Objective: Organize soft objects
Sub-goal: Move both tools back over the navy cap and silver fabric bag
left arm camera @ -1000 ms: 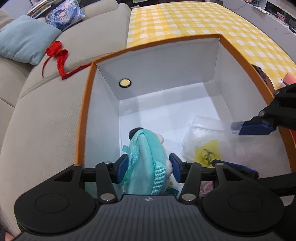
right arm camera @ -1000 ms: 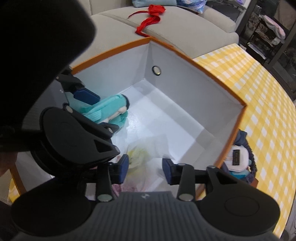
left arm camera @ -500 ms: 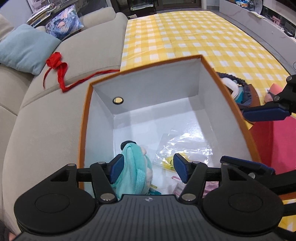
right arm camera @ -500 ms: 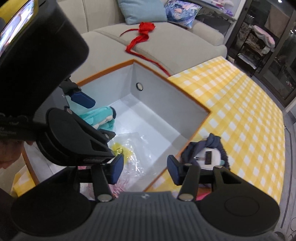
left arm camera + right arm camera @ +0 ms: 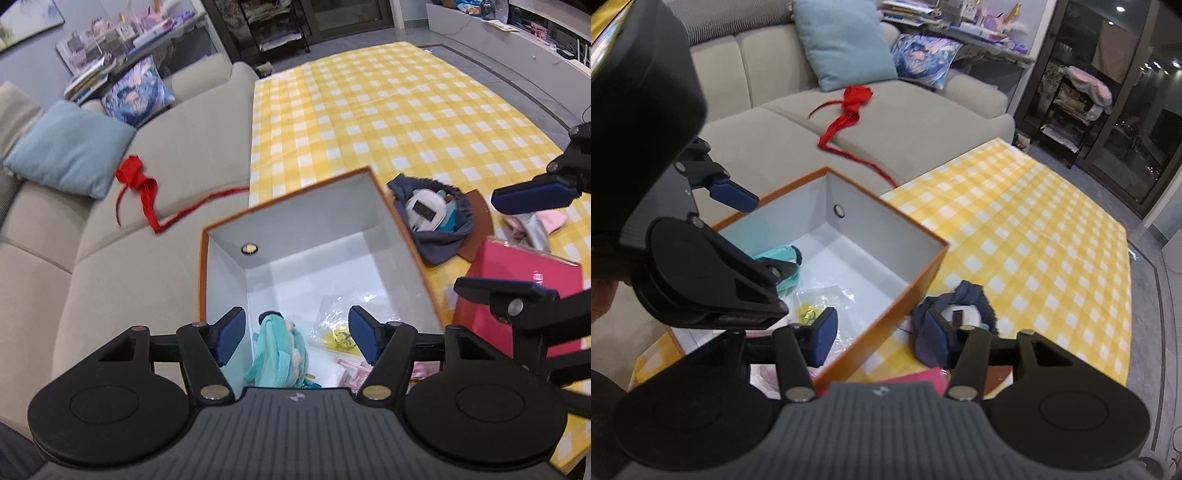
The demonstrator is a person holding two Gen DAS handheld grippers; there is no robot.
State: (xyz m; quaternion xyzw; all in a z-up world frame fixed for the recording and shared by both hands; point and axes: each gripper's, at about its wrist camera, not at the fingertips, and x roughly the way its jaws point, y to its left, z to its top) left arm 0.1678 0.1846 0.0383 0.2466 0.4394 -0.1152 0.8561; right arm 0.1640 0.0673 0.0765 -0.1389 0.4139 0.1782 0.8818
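- On my far left, a light blue cushion [image 5: 70,147] rests on the beige sofa [image 5: 122,258], with a red ribbon [image 5: 142,184] trailing across the seat toward the box.
- My left hand-held gripper [image 5: 295,334] hangs above the near end of the orange-rimmed white box [image 5: 410,243], jaws spread wide and holding nothing.
- Below it, inside the box, a teal plush toy [image 5: 279,354] lies by the left wall; a clear plastic bag with something yellow in it [image 5: 341,328] lies just right of it on the box floor.
- Something pink [image 5: 352,369] shows at the box's near edge; I cannot tell what it is.
- Right of the box, a navy fabric bundle with a white item in it [image 5: 432,218] sits on the yellow checked cloth [image 5: 369,110].
- A red box [image 5: 517,273] lies nearer me, on the right.
- My right hand-held gripper [image 5: 882,338] hovers over the box's right wall, jaws wide apart and empty, one finger over the box interior and the other over the navy bundle.
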